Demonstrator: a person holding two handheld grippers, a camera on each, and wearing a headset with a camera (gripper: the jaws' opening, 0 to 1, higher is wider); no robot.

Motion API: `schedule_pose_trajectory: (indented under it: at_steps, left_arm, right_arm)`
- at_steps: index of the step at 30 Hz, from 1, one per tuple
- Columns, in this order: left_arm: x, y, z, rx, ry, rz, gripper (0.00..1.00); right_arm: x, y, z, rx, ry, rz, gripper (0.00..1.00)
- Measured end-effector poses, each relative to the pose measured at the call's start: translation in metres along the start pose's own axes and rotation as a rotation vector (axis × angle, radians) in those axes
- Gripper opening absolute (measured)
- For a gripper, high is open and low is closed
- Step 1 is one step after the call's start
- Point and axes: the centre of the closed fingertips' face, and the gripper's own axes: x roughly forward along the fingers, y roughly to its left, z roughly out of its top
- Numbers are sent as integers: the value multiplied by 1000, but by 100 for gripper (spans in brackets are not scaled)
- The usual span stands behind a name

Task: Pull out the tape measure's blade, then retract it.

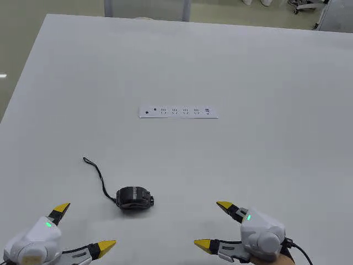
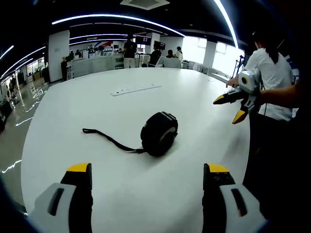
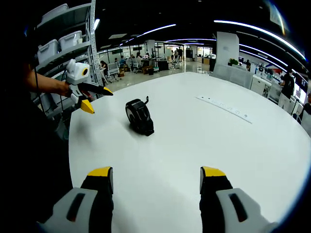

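A black tape measure [image 1: 133, 197] lies on the white table [image 1: 231, 66], its black wrist strap [image 1: 95, 172] trailing away to the far left. The blade is fully inside the case. In the left gripper view the tape measure [image 2: 159, 133] sits ahead, between the yellow-tipped jaws. My left gripper [image 1: 83, 227] is open at the near left, a short way from the case. My right gripper [image 1: 213, 225] is open at the near right, farther from it. The right gripper view has the tape measure [image 3: 139, 116] ahead to the left, with the left gripper [image 3: 95, 98] beyond it. Neither gripper touches anything.
A white power strip [image 1: 178, 112] lies flat across the middle of the table, beyond the tape measure. The right gripper [image 2: 235, 105] comes into the left gripper view from the right. Shelves with bins [image 3: 63, 34] and a person in a white shirt [image 2: 272, 73] stand off the table.
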Motion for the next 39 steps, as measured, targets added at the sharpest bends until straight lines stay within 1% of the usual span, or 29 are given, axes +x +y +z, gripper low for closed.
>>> schedule_pose_trajectory:
  at_steps: [6,8,11,13,15,22,24,28,32,35,39]
  left_arm:
    - [-8,-3,-3,4,5,-3,97]
    - [-11,-6,-4,14,14,-2,99]
    - [-14,-7,-4,21,13,-5,99]
    - [-15,-8,-3,20,8,-5,99]
    - [-14,-9,-2,30,4,-13,99]
    - [-10,-10,2,60,-17,-32,99]
    - [-9,-10,3,73,-23,-39,99]
    - [-8,-11,5,78,-24,-48,99]
    - [-8,-7,6,76,-27,-40,99]
    - [-8,-5,6,73,-28,-38,99]
    - [-7,-3,7,86,-29,-37,99]
  right_arm:
    - [-13,-3,1,13,-4,-20,79]
    - [-16,-2,4,15,-10,-11,82]
    - [-17,-1,7,-1,-11,-11,84]
    - [-17,0,10,-6,-21,-5,86]
    - [-15,3,12,-21,-34,16,87]
    - [-10,10,12,-44,-31,57,97]
    - [-10,9,12,-61,-27,55,98]
    - [-10,6,13,-59,-35,55,100]
    - [-9,2,13,-56,-42,55,100]
    - [-9,1,13,-57,-35,57,100]
    - [-8,-2,15,-62,-35,57,100]
